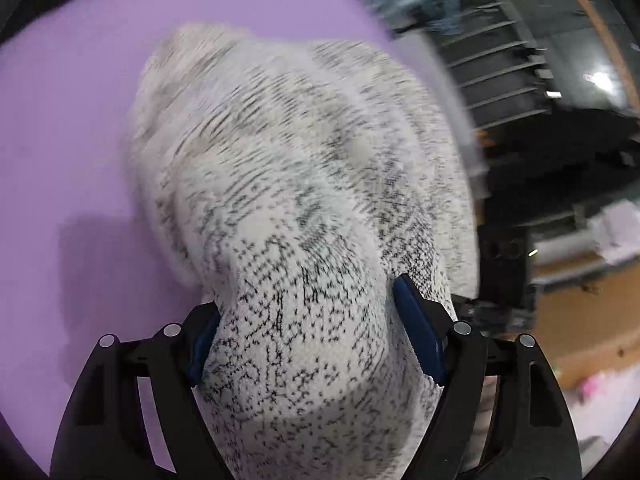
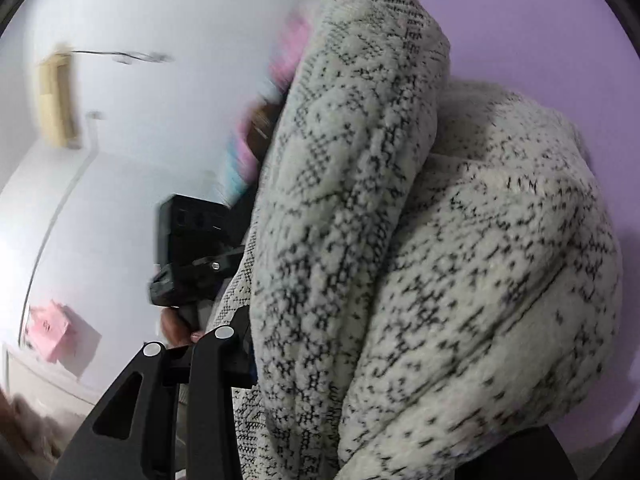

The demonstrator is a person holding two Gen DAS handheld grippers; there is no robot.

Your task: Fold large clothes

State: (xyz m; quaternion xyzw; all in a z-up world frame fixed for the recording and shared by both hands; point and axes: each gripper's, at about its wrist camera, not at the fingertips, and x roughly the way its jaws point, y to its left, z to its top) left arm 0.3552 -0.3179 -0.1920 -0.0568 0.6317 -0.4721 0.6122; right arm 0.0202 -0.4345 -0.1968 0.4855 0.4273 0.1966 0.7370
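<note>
Left hand-held gripper (image 1: 308, 332): jaws stand wide, blue pads (image 1: 420, 332) pressed into both flanks of a thick bundle of the knit garment (image 1: 288, 168). So it is clamped on the bulk, not on one layer.

The garment, cream with black flecks, runs forward from those jaws and drapes down onto the purple surface (image 1: 80, 120) ahead and to the left. Far end is blurred.

Right hand-held gripper (image 2: 320, 360): only its left finger (image 2: 208, 380) shows; the garment (image 2: 460, 260) covers the rest. Cannot tell how far the jaws stand apart, though the cloth heaps over and around them and looks carried.

Risks, as judged:
- Left grip is on a fat wad; soft pile may creep out between the pads if the bundle is swung or tugged.
- Both grips sit on gathered cloth, not on edges, so laying it down would likely give a lump, not a flat fold.
- The right camera is largely blocked, so placement on that side is near blind.
- The left view shows the surface's edge close on the right; cloth could slide off there.
</note>
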